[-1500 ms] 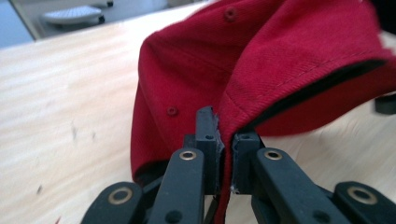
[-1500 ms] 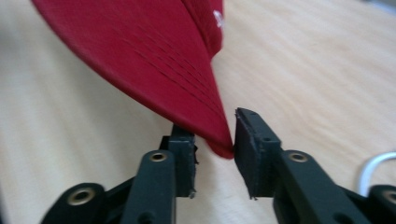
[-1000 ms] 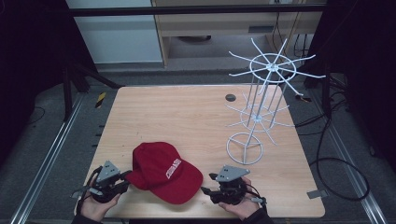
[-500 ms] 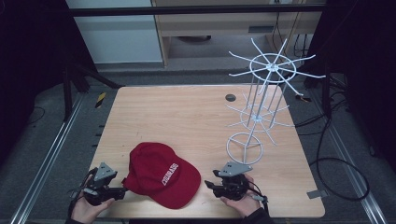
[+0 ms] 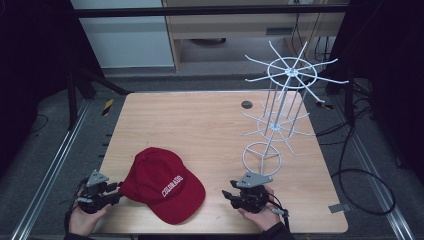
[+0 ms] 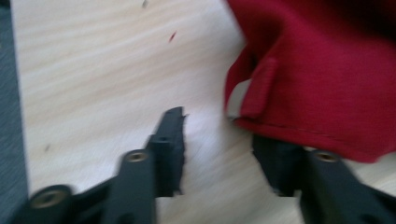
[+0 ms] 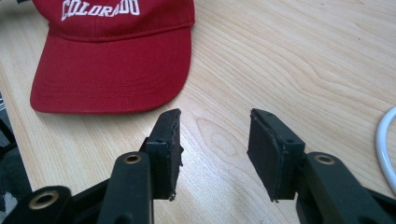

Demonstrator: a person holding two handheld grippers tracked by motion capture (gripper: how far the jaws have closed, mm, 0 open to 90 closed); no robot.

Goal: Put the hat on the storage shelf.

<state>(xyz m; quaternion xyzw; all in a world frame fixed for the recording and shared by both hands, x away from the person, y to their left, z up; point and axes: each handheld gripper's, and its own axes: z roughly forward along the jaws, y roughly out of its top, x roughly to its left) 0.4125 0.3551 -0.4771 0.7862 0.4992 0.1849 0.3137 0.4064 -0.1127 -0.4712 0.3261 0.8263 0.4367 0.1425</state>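
Observation:
A red cap [image 5: 162,182] with white lettering lies on the wooden table [image 5: 200,125] near its front edge. My left gripper [image 5: 114,192] sits just left of the cap's back. In the left gripper view the cap's rear hem [image 6: 299,126] drapes over the right jaw's tip. The left gripper [image 6: 217,130] has just been closing, and bare wood lies in the gap. My right gripper [image 5: 227,195] rests right of the cap, pointing at it. The brim [image 7: 112,70] lies ahead of my right gripper [image 7: 212,116], whose jaws have just been closing with nothing between them.
A tall white wire rack [image 5: 280,110] with spoke arms stands at the right of the table, its ring base [image 5: 261,155] just beyond my right hand. A small dark disc [image 5: 246,104] lies near the far edge. Cables run along the floor at the right.
My left gripper has slid left along the front edge. The cap has shifted slightly left and turned a little. The right gripper has stayed in place.

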